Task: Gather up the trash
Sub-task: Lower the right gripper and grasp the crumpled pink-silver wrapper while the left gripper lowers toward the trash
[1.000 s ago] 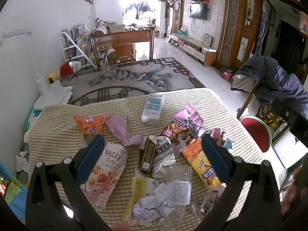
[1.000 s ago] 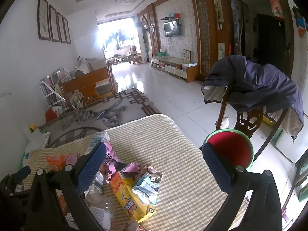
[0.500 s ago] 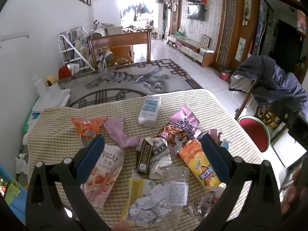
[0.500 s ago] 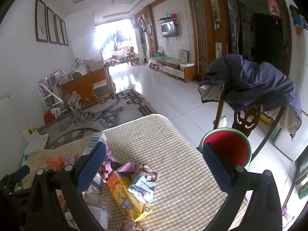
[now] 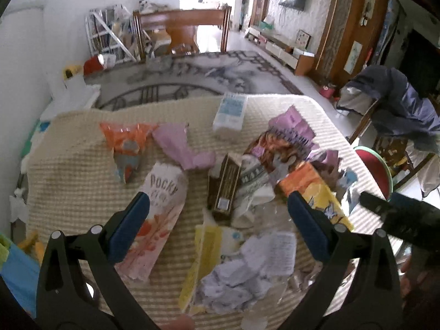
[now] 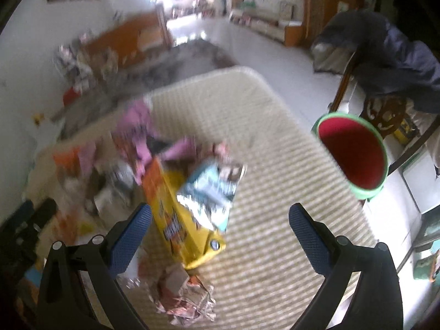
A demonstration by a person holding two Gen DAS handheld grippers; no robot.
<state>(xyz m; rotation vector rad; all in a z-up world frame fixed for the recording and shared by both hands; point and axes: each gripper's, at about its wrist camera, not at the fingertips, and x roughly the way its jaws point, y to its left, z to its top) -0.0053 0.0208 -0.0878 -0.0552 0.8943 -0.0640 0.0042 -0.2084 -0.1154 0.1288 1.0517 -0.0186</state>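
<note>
Right wrist view: your yellow snack box (image 6: pixel 178 214) lies near the table's middle, light and crushable, so pinch its near end. Right gripper (image 6: pixel 220 225) hangs released above it; left gripper (image 5: pixel 217 217) too, over wrappers.

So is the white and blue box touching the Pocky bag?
Apart. The left wrist view shows bare tablecloth between the box and the Pocky bag.

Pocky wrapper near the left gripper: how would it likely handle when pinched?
The Pocky wrapper lies flat and torn open, so it is probably empty, light and floppy, likely to fold and droop in the open left gripper. Its glossy film may slip; lying flush on the checked tablecloth, its edge could be hard to catch.
</note>
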